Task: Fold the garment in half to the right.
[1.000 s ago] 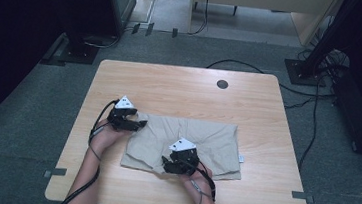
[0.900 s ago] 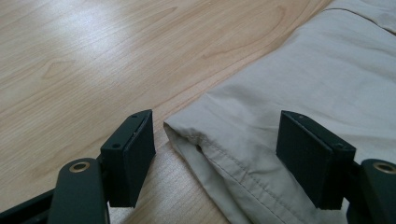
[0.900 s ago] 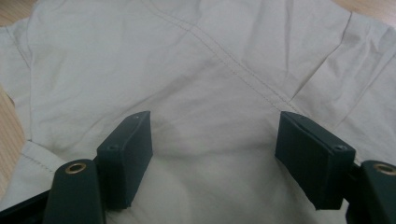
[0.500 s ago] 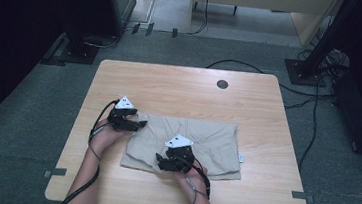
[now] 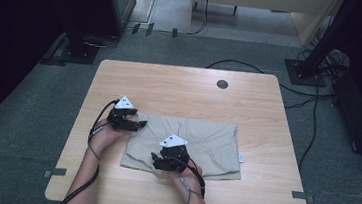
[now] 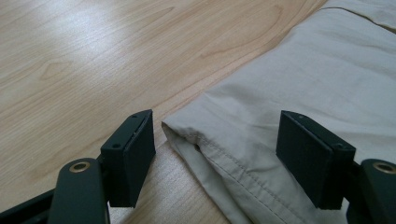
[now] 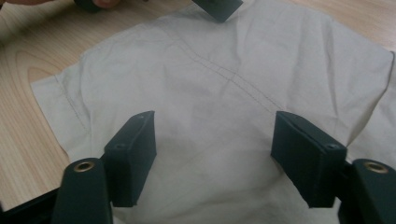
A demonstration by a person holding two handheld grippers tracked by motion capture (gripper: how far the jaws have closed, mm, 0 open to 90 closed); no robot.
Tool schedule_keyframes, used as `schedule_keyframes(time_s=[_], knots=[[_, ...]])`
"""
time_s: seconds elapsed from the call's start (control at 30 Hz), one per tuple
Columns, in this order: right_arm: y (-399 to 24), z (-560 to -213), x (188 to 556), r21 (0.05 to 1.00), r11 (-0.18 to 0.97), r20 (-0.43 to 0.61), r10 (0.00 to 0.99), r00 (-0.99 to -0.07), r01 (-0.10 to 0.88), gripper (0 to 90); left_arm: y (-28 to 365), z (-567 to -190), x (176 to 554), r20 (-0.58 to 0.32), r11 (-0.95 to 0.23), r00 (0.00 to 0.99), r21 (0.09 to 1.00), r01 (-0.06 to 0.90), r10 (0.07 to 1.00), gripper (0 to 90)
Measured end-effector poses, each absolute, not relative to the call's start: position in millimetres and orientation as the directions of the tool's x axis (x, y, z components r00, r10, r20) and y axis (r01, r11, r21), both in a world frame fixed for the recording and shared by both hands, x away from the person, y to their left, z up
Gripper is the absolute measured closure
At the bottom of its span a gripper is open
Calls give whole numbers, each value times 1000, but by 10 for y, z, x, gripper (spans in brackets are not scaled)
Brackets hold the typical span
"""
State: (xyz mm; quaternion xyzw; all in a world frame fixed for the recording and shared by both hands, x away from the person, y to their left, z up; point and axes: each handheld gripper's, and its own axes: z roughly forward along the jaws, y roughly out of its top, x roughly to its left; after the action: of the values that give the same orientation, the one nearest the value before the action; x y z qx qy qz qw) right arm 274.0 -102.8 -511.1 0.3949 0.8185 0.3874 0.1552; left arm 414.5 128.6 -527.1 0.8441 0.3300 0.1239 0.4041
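A folded beige cloth (image 5: 205,144) lies flat on the wooden table (image 5: 170,91). My left gripper (image 5: 139,124) is at the cloth's far left corner. It is open, and its jaws (image 6: 215,140) straddle the stitched hem (image 6: 219,154) without pressing it. My right gripper (image 5: 156,158) hovers over the near left part of the cloth (image 7: 224,84), open. Its jaws (image 7: 212,140) have just been closing a little, with only flat fabric beneath them and nothing pinched. One left gripper finger (image 7: 217,7) shows at the top of the right gripper view.
A round dark grommet (image 5: 222,84) sits in the table's far side. Bare wood surrounds the cloth on all sides. Cables (image 5: 314,110) run over the grey floor to the right, and dark stands (image 5: 74,46) rise beyond the table's far left.
My right gripper has shifted slightly to the left over the cloth. The left gripper and the cloth have not moved.
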Motion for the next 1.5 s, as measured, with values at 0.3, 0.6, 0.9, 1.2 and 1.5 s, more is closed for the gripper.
schedule_keyframes(time_s=[0.3, 0.6, 0.9, 1.2, 1.5], knots=[[-865, -5124, 2675, 770, 411, 27, 743, -668, 488, 395, 1309, -5270, 4138, -59, -462, 760, 763, 452, 647, 281], [-731, -5125, 2622, 762, 440, 13, 723, -690, 475, 456, 1322, -5260, 4137, -70, -463, 763, 758, 460, 643, 282], [-610, -5082, 2575, 772, 442, 21, 702, -712, 458, 457, 1322, -5263, 4142, -73, -458, 761, 760, 461, 645, 281], [-466, -5150, 2541, 756, 470, 0, 695, -719, 455, 457, 1332, -5266, 4141, -73, -457, 763, 762, 458, 642, 287], [-283, -5161, 2501, 728, 528, -20, 655, -756, 438, 457, 1341, -5270, 4140, -77, -452, 763, 766, 457, 641, 288]])
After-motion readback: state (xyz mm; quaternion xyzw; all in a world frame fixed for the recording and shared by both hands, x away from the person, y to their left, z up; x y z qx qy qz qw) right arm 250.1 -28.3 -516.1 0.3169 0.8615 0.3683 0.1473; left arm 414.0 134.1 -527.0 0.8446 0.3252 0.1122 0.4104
